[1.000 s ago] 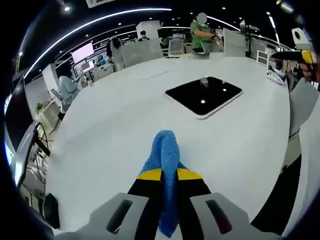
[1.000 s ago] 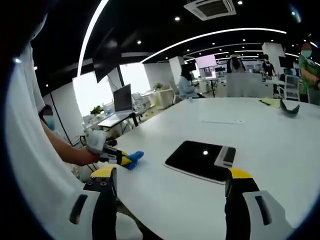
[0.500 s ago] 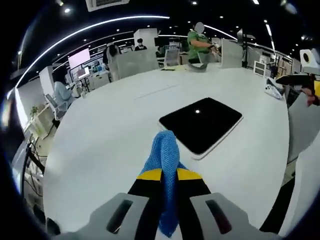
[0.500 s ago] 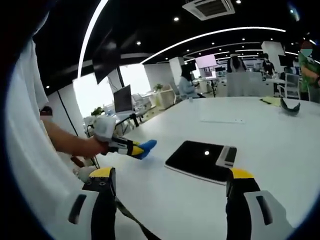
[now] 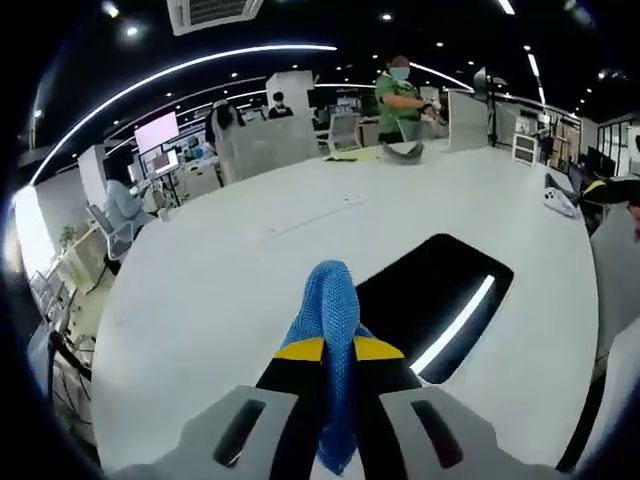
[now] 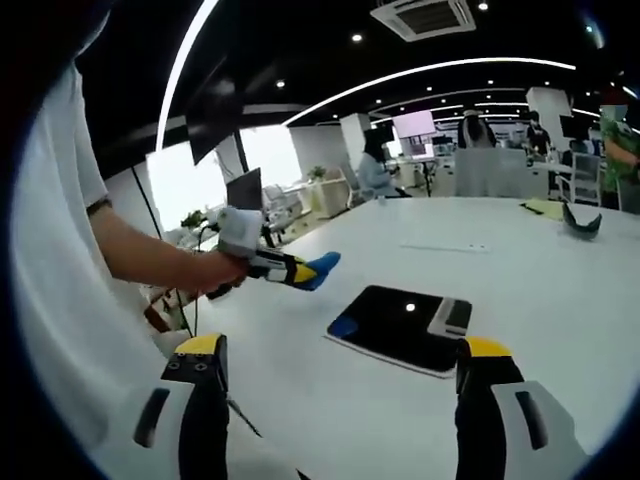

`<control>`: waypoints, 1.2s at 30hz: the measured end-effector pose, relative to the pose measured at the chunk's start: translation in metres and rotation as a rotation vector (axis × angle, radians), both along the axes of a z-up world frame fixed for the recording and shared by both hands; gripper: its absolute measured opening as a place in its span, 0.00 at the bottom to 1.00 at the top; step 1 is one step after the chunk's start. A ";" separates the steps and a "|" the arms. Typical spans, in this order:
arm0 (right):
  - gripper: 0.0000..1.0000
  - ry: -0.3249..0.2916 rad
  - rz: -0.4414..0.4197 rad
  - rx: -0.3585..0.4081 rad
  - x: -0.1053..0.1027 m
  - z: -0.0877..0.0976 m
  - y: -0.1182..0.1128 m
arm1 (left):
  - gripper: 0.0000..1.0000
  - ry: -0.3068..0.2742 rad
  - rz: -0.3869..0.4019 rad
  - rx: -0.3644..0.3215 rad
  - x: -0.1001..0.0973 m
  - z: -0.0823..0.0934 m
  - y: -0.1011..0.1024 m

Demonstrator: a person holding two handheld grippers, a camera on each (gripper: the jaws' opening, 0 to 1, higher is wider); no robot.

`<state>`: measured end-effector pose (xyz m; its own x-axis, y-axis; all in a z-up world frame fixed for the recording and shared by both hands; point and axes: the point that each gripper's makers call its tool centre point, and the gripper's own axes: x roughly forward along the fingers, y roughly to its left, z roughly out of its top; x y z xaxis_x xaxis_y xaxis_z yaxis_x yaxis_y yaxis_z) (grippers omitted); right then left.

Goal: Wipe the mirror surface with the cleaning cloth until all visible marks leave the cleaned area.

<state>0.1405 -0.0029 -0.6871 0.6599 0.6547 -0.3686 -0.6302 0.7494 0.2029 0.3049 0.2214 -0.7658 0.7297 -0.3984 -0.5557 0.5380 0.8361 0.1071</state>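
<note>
A flat dark mirror (image 5: 440,300) with a white rim lies on the white table (image 5: 230,280), reflecting a ceiling light strip. My left gripper (image 5: 338,350) is shut on a blue cleaning cloth (image 5: 328,310), which it holds just short of the mirror's near edge and above the table. In the right gripper view that same left gripper (image 6: 305,271) hovers with the cloth (image 6: 325,267) above and left of the mirror (image 6: 400,325). My right gripper (image 6: 340,350) stands open, wide apart, near the table's front edge with nothing between its fingers.
A person's hand and sleeve (image 6: 150,265) hold the left gripper. At the far table edge lie a dark curved object (image 6: 580,218), papers and a long white strip (image 5: 310,215). People and desks with monitors (image 5: 160,135) stand behind the table.
My left gripper has carried the cloth forward and higher, up to the mirror's near edge, so the mirror looks larger. The right gripper has barely moved.
</note>
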 end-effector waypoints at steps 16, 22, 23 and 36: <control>0.99 -0.007 -0.045 0.000 0.012 0.002 -0.005 | 0.06 -0.007 -0.056 -0.003 0.041 -0.008 -0.023; 1.00 -0.007 -0.061 -0.010 0.018 0.001 -0.006 | 0.06 0.004 -0.073 -0.010 0.055 -0.013 -0.029; 1.00 -0.008 -0.061 -0.014 0.018 0.001 -0.006 | 0.06 0.006 -0.074 -0.010 0.058 -0.014 -0.030; 1.00 0.015 -0.073 -0.045 0.022 -0.001 -0.005 | 0.06 0.035 -0.083 -0.012 0.082 -0.035 -0.033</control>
